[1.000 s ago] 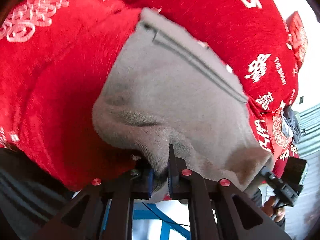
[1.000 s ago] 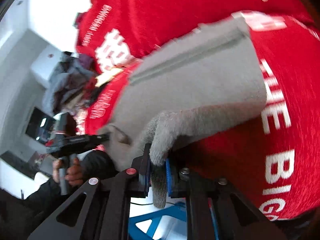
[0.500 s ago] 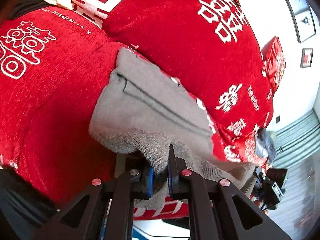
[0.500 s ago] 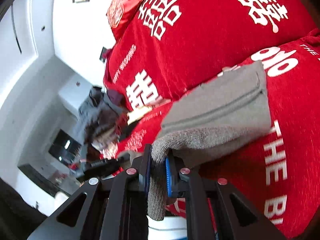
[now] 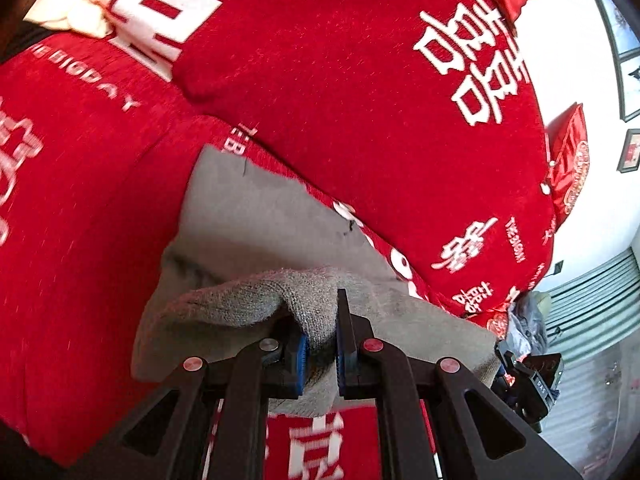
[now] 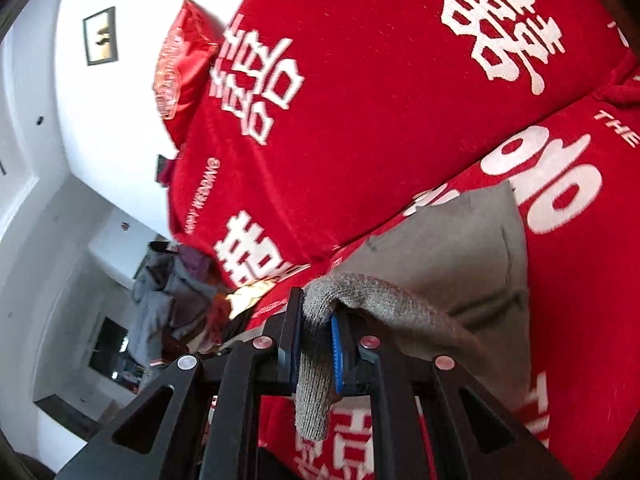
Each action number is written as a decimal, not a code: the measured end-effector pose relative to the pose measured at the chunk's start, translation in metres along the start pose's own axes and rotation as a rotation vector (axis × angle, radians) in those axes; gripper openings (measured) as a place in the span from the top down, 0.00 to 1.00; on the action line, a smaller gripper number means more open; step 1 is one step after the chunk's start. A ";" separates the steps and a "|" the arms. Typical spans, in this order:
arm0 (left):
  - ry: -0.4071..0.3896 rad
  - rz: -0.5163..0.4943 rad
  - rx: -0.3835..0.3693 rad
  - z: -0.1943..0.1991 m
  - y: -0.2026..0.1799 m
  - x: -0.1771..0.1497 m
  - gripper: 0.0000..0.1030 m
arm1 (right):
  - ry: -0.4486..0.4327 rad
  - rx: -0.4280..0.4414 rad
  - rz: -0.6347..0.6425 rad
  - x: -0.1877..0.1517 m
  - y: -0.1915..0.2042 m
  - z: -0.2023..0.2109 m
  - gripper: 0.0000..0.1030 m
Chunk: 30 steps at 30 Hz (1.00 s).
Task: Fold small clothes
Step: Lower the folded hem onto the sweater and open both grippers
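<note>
With both the left tongs (image 5: 320,344) and right tongs (image 6: 316,344) clamped on the grey garment's (image 5: 256,216) near corners above the red sofa (image 5: 360,100), carry both corners level to the far edge.

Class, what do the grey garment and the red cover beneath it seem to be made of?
Grey garment: soft knitted fabric, matte; the gripped ribbed edge shows coarse knit loops, probably cotton or wool blend. Red cover: woven upholstery-like cloth, slightly flecked, with white printed or woven characters.
</note>
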<state>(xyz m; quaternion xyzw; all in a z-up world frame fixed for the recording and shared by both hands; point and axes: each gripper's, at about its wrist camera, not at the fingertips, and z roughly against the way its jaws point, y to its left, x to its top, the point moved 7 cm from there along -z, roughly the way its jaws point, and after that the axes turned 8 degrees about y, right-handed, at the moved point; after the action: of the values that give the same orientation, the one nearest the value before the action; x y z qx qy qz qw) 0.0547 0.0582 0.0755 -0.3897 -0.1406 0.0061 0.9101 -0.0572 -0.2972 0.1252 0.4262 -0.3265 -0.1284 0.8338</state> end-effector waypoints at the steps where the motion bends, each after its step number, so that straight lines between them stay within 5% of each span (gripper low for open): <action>1: 0.006 -0.002 0.008 -0.009 0.000 0.011 0.89 | 0.008 -0.015 -0.002 0.010 -0.005 -0.009 0.87; 9: 0.047 0.045 0.052 -0.086 0.014 0.073 0.89 | 0.041 -0.126 -0.087 0.074 -0.062 -0.072 0.87; 13: 0.111 0.108 0.142 -0.128 0.043 0.082 0.86 | 0.111 -0.219 -0.192 0.085 -0.113 -0.111 0.87; 14: 0.146 0.135 0.154 -0.137 0.051 0.082 0.67 | 0.137 -0.237 -0.222 0.083 -0.124 -0.119 0.83; 16: 0.173 0.186 0.082 -0.142 0.059 0.079 0.44 | 0.197 -0.292 -0.279 0.078 -0.145 -0.132 0.79; 21: 0.091 0.179 -0.009 -0.101 0.053 0.077 0.15 | 0.175 -0.270 -0.281 0.074 -0.143 -0.117 0.61; 25: 0.099 0.053 -0.039 -0.072 0.042 0.053 0.15 | 0.097 -0.249 -0.189 0.063 -0.118 -0.072 0.33; 30: 0.262 -0.317 0.134 -0.087 0.013 0.003 0.15 | 0.209 -0.378 0.088 0.031 -0.092 -0.061 0.33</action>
<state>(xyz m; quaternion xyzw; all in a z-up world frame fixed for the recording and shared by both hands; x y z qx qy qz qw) 0.0819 0.0063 0.0100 -0.2991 -0.0799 -0.1783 0.9340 0.0125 -0.3297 0.0398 0.2587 -0.2269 -0.1059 0.9330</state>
